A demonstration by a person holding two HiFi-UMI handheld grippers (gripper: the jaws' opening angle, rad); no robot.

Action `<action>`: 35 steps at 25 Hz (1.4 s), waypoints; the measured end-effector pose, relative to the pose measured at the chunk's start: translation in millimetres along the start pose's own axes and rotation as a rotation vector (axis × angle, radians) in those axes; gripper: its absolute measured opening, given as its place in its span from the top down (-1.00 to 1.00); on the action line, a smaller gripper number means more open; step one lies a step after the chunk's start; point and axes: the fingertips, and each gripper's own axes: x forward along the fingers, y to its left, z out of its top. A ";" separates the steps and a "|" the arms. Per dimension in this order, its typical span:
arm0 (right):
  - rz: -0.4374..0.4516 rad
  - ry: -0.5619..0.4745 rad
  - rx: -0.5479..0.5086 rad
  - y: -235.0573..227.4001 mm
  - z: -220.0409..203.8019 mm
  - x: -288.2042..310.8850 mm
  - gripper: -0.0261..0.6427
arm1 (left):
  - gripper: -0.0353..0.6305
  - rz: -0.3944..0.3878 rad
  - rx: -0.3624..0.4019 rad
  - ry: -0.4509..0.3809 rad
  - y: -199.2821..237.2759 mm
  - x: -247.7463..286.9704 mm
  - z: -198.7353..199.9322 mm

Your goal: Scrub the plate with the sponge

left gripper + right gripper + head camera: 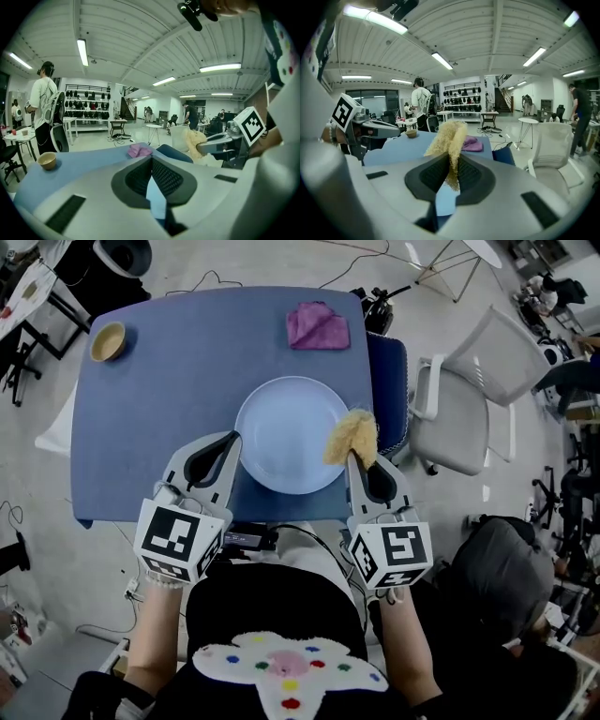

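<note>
A pale blue plate (pixel 286 442) lies on the blue table (pixel 159 418), near its front edge. My right gripper (pixel 354 457) is shut on a fuzzy yellow sponge (pixel 352 435), which hangs over the plate's right rim. In the right gripper view the sponge (pixel 449 138) stands up from between the closed pads. My left gripper (pixel 232 437) is shut, its tips at the plate's left rim. The left gripper view shows its pads (pixel 164 180) closed together, with only a thin pale blue sliver between them. I cannot tell whether the tips touch the plate.
A crumpled purple cloth (pixel 317 325) lies at the table's far edge and a small tan bowl (pixel 107 341) at its far left corner. A white chair (pixel 469 399) stands right of the table. People and desks fill the room beyond.
</note>
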 end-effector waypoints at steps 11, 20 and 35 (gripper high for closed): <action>-0.011 -0.019 -0.058 6.6 1.9 -4.0 0.80 | 0.87 -0.031 0.020 -0.003 -9.7 -0.5 -0.2; 0.027 -0.040 -0.118 23.8 12.6 1.6 0.80 | 0.87 -0.058 0.025 0.001 -15.2 5.2 0.5; 0.018 -0.032 -0.157 20.8 13.6 9.5 0.80 | 0.87 -0.061 0.013 0.006 -14.2 10.7 0.2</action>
